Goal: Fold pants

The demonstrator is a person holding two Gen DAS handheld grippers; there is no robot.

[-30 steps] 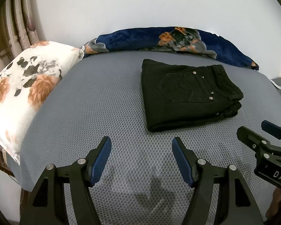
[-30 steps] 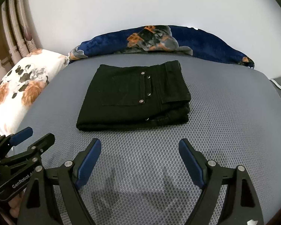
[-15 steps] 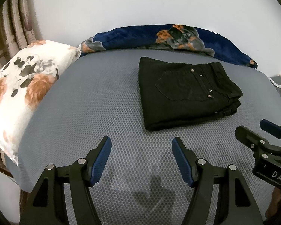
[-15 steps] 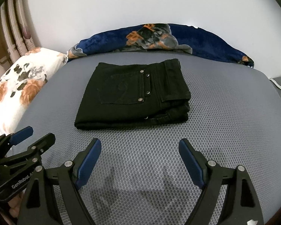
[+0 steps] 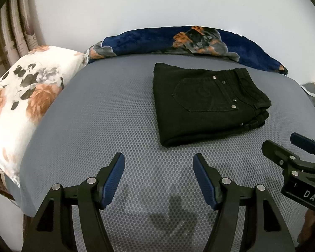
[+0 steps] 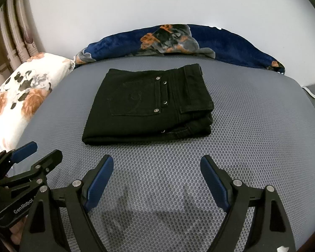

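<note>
Pants [image 6: 149,107], folded into a compact stack, lie mid-mattress [image 6: 252,126], pocket uppermost. Left gripper [image 5: 158,168] and right gripper [image 6: 156,169] hover near the front edge, jaws wide, holding nothing, clear of the cloth; folding appears complete.

"DAS" on right gripper [image 5: 287,145], "GenRobot" on left gripper [image 6: 34,154]

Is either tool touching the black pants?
Apart. Both wrist views show grey mattress between the open left tool, right tool and the folded pants.
</note>
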